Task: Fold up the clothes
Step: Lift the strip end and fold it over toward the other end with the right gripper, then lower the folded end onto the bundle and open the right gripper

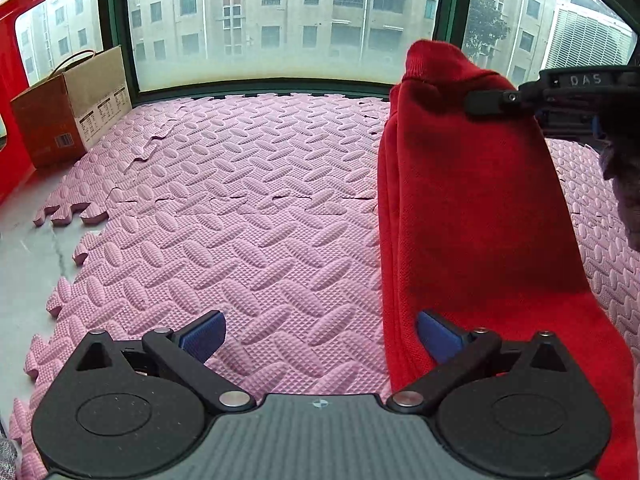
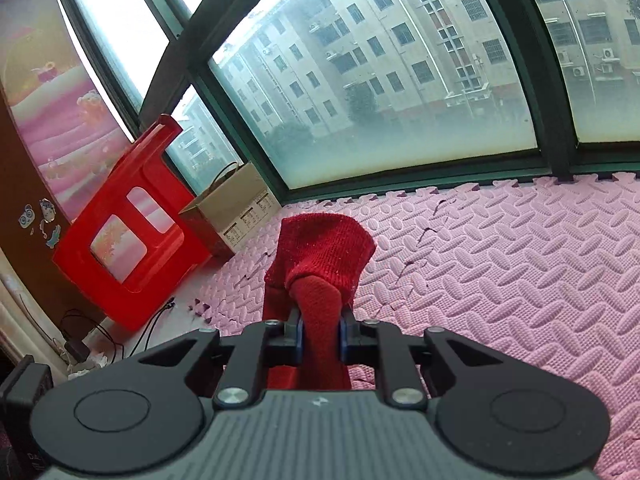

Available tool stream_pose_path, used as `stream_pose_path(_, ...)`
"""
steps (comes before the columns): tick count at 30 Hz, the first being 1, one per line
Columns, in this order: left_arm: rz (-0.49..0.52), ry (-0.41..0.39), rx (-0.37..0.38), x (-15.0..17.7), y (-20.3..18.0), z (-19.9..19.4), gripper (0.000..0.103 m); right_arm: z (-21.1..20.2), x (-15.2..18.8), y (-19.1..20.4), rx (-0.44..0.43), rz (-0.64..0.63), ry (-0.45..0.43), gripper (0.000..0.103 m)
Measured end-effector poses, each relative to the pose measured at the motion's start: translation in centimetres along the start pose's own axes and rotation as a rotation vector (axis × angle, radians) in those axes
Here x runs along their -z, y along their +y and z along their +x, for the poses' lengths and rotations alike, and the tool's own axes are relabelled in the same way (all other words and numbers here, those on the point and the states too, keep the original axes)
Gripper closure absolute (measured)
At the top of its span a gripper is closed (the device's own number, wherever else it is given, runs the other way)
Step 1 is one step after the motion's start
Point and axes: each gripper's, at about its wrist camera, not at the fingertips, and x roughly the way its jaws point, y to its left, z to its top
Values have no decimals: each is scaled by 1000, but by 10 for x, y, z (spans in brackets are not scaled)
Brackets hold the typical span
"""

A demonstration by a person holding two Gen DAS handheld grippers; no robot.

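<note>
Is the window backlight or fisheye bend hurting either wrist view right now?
Left wrist: even daylight, red garment and pink mat sharp, window frame bowed. Right wrist: top-left pane blown out, frame strongly curved, right gripper and cloth crisp.

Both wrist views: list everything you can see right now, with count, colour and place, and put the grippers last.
garment: one, red knit, hanging from the right gripper down to the mat
mat: many interlocking tiles, pink, covering the floor up to the window
box: one, brown cardboard with a handle, far left by the window
stool: one, red plastic, tipped beside the box
cables: several, black, on the bare floor at left
window: dark green frame, buildings outside
left gripper: black with blue pads, open, right pad beside the garment
right gripper: black with blue pads, shut on the garment
</note>
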Motion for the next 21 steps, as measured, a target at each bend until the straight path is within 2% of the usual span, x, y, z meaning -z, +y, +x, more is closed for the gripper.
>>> stream_pose_path(6, -76, -2, 42, 5, 15, -5, 0, -44, 5, 47, -67, -96, -52, 89)
stream_pose_path(11, -135, -35, 10, 13, 32, -36, 0, -84, 24, 89, -140, -186, -61, 89)
stream_pose_path(21, -237, -83, -86, 49, 75, -107, 0, -146, 108, 151, -251, -345, 14, 89)
